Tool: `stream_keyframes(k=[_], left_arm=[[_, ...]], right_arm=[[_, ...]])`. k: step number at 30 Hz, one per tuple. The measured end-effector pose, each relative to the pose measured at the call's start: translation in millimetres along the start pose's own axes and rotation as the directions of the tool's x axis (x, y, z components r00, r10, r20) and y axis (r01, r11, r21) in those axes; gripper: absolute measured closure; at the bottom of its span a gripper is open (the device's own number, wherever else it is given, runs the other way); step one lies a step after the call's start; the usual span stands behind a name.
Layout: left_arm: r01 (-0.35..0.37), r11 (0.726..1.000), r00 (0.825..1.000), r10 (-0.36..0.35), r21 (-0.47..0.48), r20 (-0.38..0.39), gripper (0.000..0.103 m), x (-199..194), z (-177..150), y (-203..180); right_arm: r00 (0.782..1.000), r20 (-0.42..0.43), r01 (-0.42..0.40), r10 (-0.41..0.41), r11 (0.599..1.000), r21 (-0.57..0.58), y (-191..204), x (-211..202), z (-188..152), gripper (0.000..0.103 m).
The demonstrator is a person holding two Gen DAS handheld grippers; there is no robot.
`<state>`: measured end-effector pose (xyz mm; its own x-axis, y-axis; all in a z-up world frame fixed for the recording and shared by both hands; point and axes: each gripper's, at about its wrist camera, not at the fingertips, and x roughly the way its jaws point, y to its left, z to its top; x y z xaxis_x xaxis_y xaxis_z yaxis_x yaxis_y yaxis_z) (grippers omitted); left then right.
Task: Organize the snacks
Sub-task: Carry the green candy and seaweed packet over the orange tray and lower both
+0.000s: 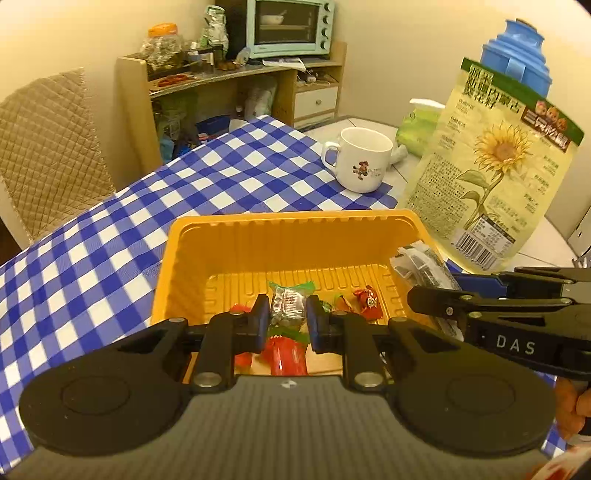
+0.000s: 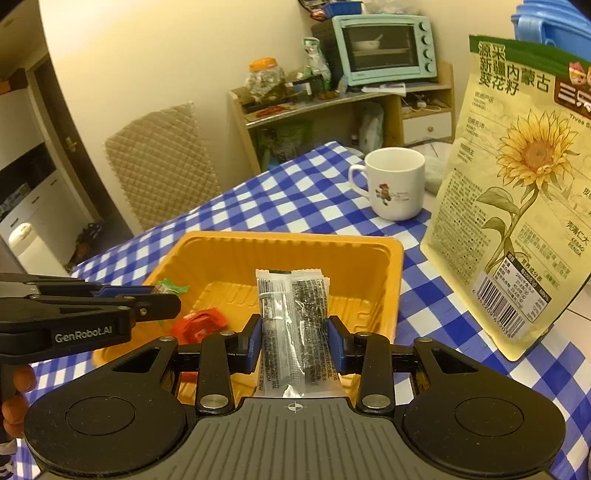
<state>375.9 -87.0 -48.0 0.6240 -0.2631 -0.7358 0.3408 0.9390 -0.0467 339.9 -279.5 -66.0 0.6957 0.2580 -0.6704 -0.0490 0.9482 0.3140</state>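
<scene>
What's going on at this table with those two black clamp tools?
A person is sorting snacks into a yellow tray on a checked tablecloth. The left gripper pinches a green-wrapped candy over the tray, where red-wrapped candies already lie. The right gripper holds a clear sachet pack above the tray too. A sunflower seed bag and a white mug stand nearby.

White mug [image 1: 364,159] on checked cloth [image 1: 110,236]; toaster oven [image 1: 290,27] behind.

The yellow tray [image 1: 236,236] lies open from above; a tall sunflower-seed bag [image 1: 495,166] blocks its right.
</scene>
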Motion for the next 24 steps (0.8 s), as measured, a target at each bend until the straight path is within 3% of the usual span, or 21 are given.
stream_keyframes(k=[13, 24], left_arm=[[-0.006, 0.999, 0.999, 0.008, 0.048, -0.043, 0.083, 53, 18, -8], [-0.016, 0.999, 0.999, 0.017, 0.044, -0.036, 0.079, 61, 19, -3]], right_arm=[[0.999, -0.017, 0.029, -0.028, 0.999, 0.024, -15, 23, 5, 0.066], [0.999, -0.015, 0.038, -0.037, 0.999, 0.033, -16, 25, 7, 0.066]])
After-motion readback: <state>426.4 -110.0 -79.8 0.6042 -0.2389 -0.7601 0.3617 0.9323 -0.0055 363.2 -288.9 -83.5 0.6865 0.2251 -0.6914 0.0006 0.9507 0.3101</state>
